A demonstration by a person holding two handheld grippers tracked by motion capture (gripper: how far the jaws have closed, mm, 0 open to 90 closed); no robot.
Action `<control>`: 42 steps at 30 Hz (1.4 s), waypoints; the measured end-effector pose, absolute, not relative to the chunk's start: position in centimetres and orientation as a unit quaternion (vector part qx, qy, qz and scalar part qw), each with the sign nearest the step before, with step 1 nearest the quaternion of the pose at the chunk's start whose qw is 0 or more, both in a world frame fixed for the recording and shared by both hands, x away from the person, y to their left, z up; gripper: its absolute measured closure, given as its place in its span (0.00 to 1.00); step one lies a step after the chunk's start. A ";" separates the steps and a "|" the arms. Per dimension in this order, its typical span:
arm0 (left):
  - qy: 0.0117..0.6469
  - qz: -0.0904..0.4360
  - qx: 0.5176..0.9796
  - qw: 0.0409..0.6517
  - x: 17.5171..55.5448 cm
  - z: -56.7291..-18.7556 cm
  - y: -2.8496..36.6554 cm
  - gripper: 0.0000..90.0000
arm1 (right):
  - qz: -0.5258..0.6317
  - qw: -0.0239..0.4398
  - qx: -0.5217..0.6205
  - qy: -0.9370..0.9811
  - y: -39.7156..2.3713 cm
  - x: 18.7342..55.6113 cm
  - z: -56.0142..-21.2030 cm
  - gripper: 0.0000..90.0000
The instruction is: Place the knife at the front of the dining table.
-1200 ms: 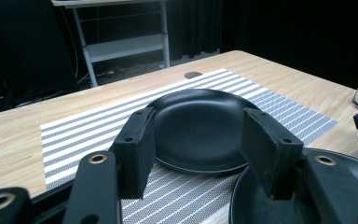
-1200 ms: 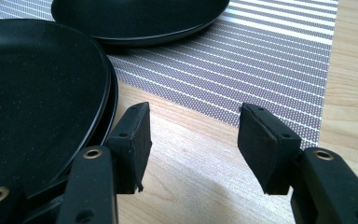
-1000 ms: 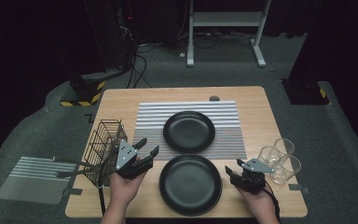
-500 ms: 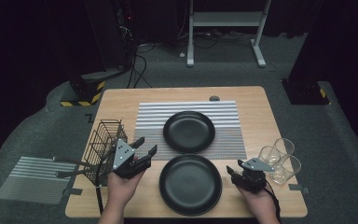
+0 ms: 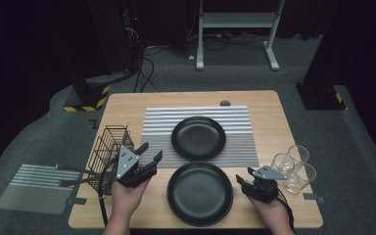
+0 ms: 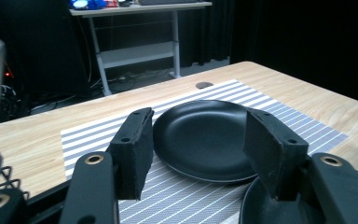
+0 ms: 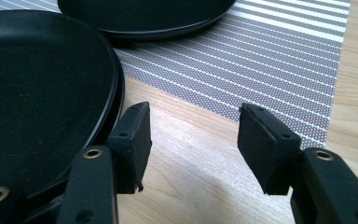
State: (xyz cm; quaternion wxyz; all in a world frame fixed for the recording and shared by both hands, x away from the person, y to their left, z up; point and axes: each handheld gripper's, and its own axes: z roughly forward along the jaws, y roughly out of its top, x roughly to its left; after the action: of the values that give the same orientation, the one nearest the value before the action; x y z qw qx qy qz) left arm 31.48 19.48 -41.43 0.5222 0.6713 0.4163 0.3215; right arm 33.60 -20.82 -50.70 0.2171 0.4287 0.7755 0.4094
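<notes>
Near plate (image 5: 199,194) between grippers (fingers apart)

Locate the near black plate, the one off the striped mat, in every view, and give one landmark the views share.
High view: near black plate, bottom centre, on bare wood between the two hand-held grippers.
Left gripper view: its rim at the bottom right, behind the right-hand jaw.
Right gripper view: it covers the left half, beside the left-hand jaw.
Shared landmark: the striped mat, which carries the far plate.
</notes>
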 end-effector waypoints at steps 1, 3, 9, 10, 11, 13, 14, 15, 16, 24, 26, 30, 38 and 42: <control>0.409 0.326 0.678 0.516 31.5 -41.3 19.8 0.48 | 0.411 0.217 0.428 0.775 -20.8 33.6 -50.7 0.49; 0.413 0.330 0.676 0.513 31.5 -41.2 20.0 0.48 | 0.414 0.218 0.423 0.776 -20.8 33.6 -50.6 0.49; 0.424 0.338 0.670 0.507 31.2 -40.7 21.0 0.48 | 0.413 0.213 0.421 0.779 -20.7 33.5 -50.6 0.49; 0.424 0.339 0.669 0.508 31.2 -40.6 21.1 0.48 | 0.413 0.212 0.423 0.778 -20.7 33.5 -50.6 0.49; 0.424 0.338 0.667 0.510 31.1 -40.5 21.2 0.48 | 0.414 0.213 0.423 0.778 -20.7 33.5 -50.6 0.49; 0.425 0.339 0.667 0.510 31.0 -40.3 21.4 0.48 | 0.416 0.211 0.426 0.775 -20.7 33.5 -50.6 0.49; 0.428 0.339 0.664 0.511 30.9 -40.2 21.5 0.48 | 0.416 0.212 0.426 0.775 -20.7 33.5 -50.6 0.49; 0.427 0.340 0.664 0.511 30.9 -40.1 21.6 0.48 | 0.416 0.217 0.422 0.775 -20.8 33.5 -50.5 0.50; 0.429 0.342 0.662 0.511 30.8 -40.1 21.7 0.48 | 0.419 0.218 0.422 0.774 -20.8 33.5 -50.5 0.50; 0.432 0.358 0.655 0.506 30.3 -39.5 22.2 0.48 | 0.422 0.218 0.423 0.771 -21.1 33.3 -50.4 0.50; 0.435 0.363 0.658 0.496 30.1 -39.3 22.5 0.48 | 0.423 0.219 0.424 0.771 -21.1 33.4 -50.4 0.50; 0.439 0.371 0.648 0.500 30.1 -39.3 23.0 0.48 | 0.425 0.217 0.424 0.770 -21.2 33.4 -50.3 0.50; 0.449 0.368 0.640 0.503 30.0 -39.2 23.7 0.48 | 0.423 0.218 0.422 0.771 -21.1 33.5 -50.5 0.50; 0.452 0.370 0.633 0.509 30.0 -39.1 24.0 0.48 | 0.423 0.214 0.426 0.771 -21.2 33.5 -50.5 0.50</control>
State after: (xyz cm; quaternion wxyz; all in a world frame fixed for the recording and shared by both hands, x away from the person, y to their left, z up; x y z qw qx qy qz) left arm 29.96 23.98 -39.11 0.5086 0.6328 0.4519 0.3697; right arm 33.50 -21.19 -50.51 0.2143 0.4259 0.7706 0.4229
